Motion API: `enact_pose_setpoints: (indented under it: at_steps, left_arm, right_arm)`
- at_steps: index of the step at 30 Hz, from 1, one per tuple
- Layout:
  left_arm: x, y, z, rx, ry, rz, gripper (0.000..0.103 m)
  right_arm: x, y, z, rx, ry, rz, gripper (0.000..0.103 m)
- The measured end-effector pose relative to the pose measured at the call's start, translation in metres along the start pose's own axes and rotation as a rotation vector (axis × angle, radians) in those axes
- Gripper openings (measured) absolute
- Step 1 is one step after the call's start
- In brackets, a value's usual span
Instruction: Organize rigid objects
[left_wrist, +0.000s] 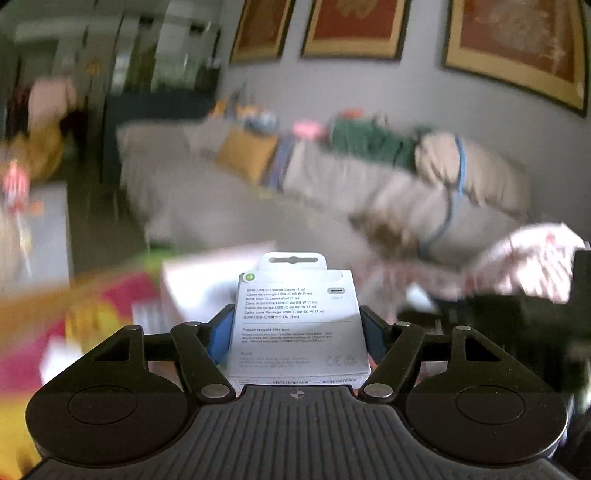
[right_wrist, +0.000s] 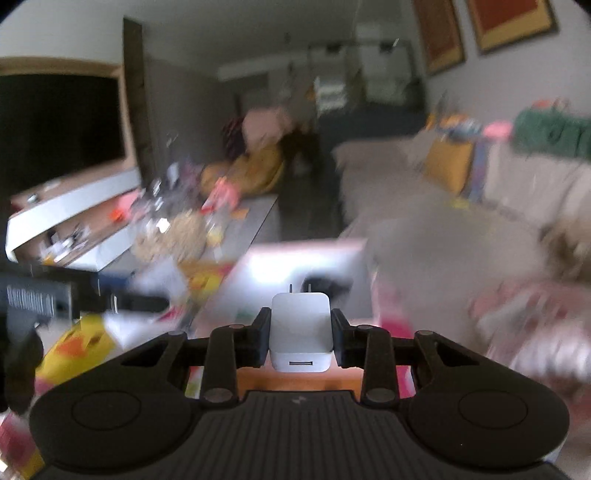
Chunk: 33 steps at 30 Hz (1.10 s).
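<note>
My left gripper (left_wrist: 297, 325) is shut on a white USB-C charge cable box (left_wrist: 297, 321), held upright with its printed back towards the camera and its hang tab on top. My right gripper (right_wrist: 300, 332) is shut on a white power adapter (right_wrist: 300, 332), its two prongs pointing away and its USB port towards the camera. Both are held in the air above a blurred white box (right_wrist: 295, 266), which also shows in the left wrist view (left_wrist: 199, 284).
A beige sofa (left_wrist: 258, 192) with cushions and clothes lies ahead. A cluttered low table (right_wrist: 207, 229) and a TV (right_wrist: 55, 125) stand to the left. Yellow and red packaging (left_wrist: 74, 314) and a patterned cloth (left_wrist: 528, 262) lie nearby. The background is motion-blurred.
</note>
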<state>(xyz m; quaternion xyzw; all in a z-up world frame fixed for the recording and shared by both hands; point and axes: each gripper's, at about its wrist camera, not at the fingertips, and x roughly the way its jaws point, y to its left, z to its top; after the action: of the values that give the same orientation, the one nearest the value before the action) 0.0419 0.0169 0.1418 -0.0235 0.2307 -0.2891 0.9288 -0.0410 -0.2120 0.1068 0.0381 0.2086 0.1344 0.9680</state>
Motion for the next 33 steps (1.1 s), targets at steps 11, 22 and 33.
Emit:
enact_pose_setpoints:
  at_steps: [11,22,33]
  left_arm:
    - [0.129,0.051,0.026,-0.162,0.139,0.053,0.071]
    - [0.027,0.144,-0.004,-0.149,0.06,0.312,0.071]
    - [0.029,0.196,-0.069,-0.213,0.198,0.423,0.071]
  right_arm:
    - [0.053,-0.02,0.031,0.1,-0.01,-0.071,0.052]
    - [0.067,-0.004,-0.039,0.08,0.139,0.039,0.054]
    - [0.077,0.039,-0.075,-0.004,0.223,0.121,0.054]
